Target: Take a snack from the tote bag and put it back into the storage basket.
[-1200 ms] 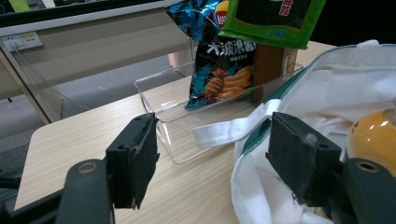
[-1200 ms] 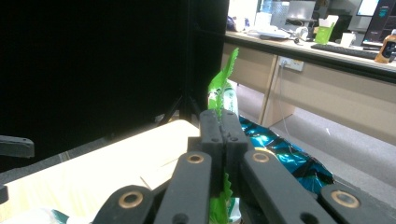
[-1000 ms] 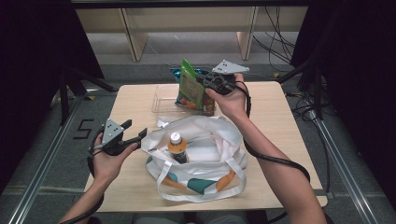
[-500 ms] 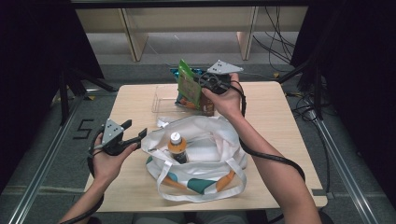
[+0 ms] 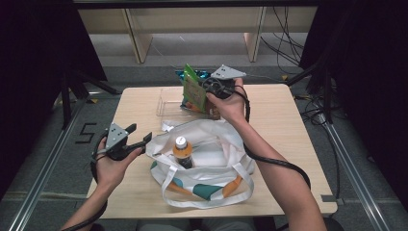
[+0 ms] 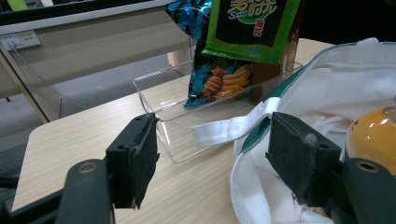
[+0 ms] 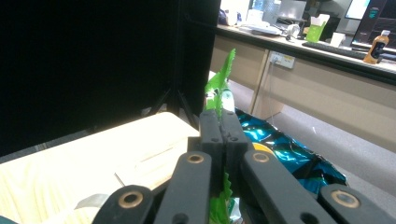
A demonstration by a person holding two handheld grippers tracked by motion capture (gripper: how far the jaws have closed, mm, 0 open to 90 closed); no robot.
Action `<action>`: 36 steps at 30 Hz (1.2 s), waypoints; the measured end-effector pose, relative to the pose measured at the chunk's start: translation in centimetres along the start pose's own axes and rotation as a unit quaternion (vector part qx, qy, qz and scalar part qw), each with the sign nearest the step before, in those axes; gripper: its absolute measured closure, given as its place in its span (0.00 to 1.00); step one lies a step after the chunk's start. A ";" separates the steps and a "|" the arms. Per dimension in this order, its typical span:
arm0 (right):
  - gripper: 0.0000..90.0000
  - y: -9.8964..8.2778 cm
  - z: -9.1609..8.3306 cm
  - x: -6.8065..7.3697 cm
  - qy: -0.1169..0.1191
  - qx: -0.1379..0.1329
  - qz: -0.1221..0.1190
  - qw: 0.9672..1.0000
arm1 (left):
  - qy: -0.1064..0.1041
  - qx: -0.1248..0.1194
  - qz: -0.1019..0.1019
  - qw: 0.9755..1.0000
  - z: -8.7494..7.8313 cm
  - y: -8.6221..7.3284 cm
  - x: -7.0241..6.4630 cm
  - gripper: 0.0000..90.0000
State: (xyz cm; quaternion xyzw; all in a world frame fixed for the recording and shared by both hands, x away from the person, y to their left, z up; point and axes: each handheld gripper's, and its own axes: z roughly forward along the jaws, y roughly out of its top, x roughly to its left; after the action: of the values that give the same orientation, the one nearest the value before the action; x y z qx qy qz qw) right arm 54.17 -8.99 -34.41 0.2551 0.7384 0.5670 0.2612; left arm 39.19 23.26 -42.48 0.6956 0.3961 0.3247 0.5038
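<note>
right gripper (image 5: 204,92): jaws pinched tight on the green snack packet (image 5: 194,89), gripping its upper edge; in the right gripper view the two black jaws meet with the green film squeezed between them.
green snack packet: held upright above the far end of the clear plastic tray (image 5: 166,107), off the table, just in front of the blue chip bag (image 6: 212,70).
blue chip bag: stands in the tray, leaning at its far end; a brown box sits right beside it, partly hidden.
left gripper (image 5: 142,140): jaws spread wide, nothing between the pads; held level beside the left edge of the tote, pointing at it. In the left gripper view the right pad (image 6: 299,156) sits just in front of the bag fabric; cannot tell if it touches.
white tote bag (image 5: 211,166): lies open in the middle of the table (image 5: 293,144), mouth up, teal and orange print on the near side, one handle loop hanging towards the near edge.
bottle (image 5: 183,153): upright inside the tote, white cap, orange-yellow body.
tray: near the far edge of the table, just beyond the tote, near end of it bare.
hands: left hand (image 5: 111,166) wraps the left gripper near the table's left edge; right hand (image 5: 230,103) holds its gripper over the tray.
</note>
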 end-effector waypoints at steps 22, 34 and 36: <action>1.00 -1.3 1.9 0.1 -0.023 0.020 -0.037 0.999 | -0.002 0.001 0.001 1.000 0.1 0.0 0.0 0.36; 1.00 -0.7 2.5 0.2 -0.039 0.003 -0.067 0.997 | -0.003 0.001 0.001 1.000 0.1 0.0 0.0 0.36; 1.00 -0.8 2.6 0.3 -0.041 0.005 -0.063 0.997 | -0.003 0.002 0.002 1.000 0.1 0.0 0.1 0.36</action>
State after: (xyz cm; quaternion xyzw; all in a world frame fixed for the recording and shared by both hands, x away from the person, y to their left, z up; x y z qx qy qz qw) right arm 55.65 -7.10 -35.75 0.2324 0.7447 0.5344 0.3255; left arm 39.31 23.26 -42.55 0.6980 0.3940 0.3228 0.5034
